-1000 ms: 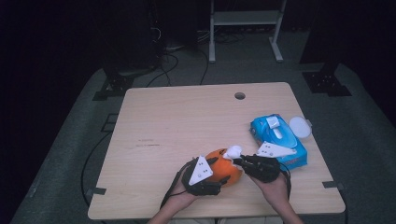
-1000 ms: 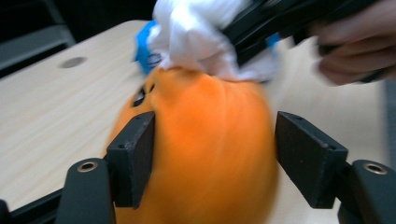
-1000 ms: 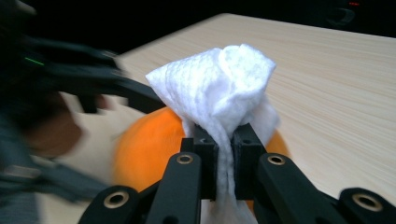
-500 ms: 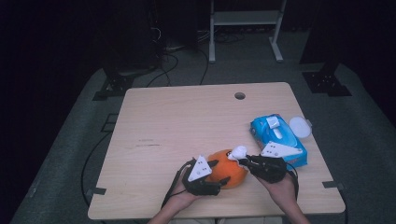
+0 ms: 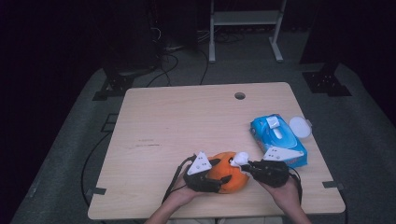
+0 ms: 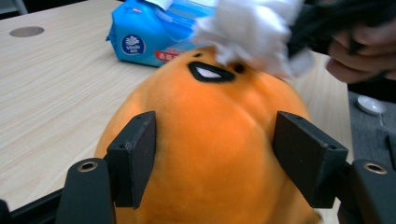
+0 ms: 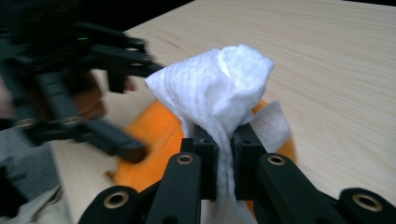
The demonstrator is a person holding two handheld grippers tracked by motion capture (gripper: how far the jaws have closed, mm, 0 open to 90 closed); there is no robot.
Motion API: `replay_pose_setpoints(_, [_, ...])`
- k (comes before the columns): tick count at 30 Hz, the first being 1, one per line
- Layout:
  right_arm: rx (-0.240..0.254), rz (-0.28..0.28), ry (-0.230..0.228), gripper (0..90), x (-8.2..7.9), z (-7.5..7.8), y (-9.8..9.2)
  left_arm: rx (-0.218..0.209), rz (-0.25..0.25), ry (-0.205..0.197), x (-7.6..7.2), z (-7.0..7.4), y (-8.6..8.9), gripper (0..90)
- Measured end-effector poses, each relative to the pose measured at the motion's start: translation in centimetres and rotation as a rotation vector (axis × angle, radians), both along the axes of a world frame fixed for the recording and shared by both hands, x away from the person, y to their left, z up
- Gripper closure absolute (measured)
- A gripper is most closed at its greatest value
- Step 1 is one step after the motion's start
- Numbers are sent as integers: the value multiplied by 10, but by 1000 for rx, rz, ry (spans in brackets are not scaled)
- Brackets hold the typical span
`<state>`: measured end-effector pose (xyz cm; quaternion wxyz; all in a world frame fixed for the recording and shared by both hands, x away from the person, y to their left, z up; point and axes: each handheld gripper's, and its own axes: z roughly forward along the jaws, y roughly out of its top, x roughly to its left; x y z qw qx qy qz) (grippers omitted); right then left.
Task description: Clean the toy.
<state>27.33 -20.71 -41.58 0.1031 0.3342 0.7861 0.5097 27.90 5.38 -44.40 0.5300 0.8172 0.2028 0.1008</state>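
Your left gripper (image 5: 219, 171) clamped the orange plush toy (image 6: 210, 140) near the table's (image 5: 187, 121) front edge. Your right gripper (image 7: 225, 140) pinched a white wipe (image 7: 219, 88), apparently touching its face. The blue wipe pack (image 5: 275, 137) stood open; contents unclear.

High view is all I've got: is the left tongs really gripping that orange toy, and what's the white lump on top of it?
Observer: Yes. In the left gripper view, both pads of the left tongs press into the sides of the orange plush toy.
Operator: And the white lump?
Observer: A crumpled wet wipe, pinched between the closed jaws of the right tongs.
Operator: Does it touch the toy?
Observer: Yes, it sits on the toy's face, just above its black mouth.
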Motion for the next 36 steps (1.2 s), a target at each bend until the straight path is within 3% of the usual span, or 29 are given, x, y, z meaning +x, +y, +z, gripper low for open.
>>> replay_pose_setpoints(4, [-14,-38,10,825,4,-3,-5,32,-7,-24,-5,-2,-6,304])
replay_pose_setpoints(9, [15,30,-15,824,-5,4,8,28,1,-18,-5,-4,-7,303])
replay_pose_setpoints(11, [-4,26,-27,824,-3,3,9,25,4,-19,-5,-4,-7,306])
replay_pose_setpoints(13, [5,2,-11,825,2,0,3,22,3,-25,-4,-5,-7,309])
replay_pose_setpoints(16, [-40,-52,-4,825,9,-7,-11,21,-6,-36,-4,-5,-9,311])
replay_pose_setpoints(17, [-33,-57,19,825,11,-9,-16,24,-12,-39,-5,-5,-11,311])
replay_pose_setpoints(20, [-38,-64,31,825,10,-9,-21,32,-34,-50,-3,1,-13,296])
replay_pose_setpoints(24, [16,-32,56,824,7,-12,-25,8,-23,-76,6,19,-16,199])
replay_pose_setpoints(28, [38,-33,67,822,4,-12,-31,90,-50,-70,15,18,-26,158])
replay_pose_setpoints(30, [46,-32,71,822,4,-11,-36,83,-64,-35,19,11,-31,138])
replay_pose_setpoints(34, [-6,-60,69,821,-1,-13,-51,70,-51,-27,21,8,-33,140])
replay_pose_setpoints(36, [-24,-73,80,821,-3,-16,-58,70,-40,-42,21,12,-32,140])
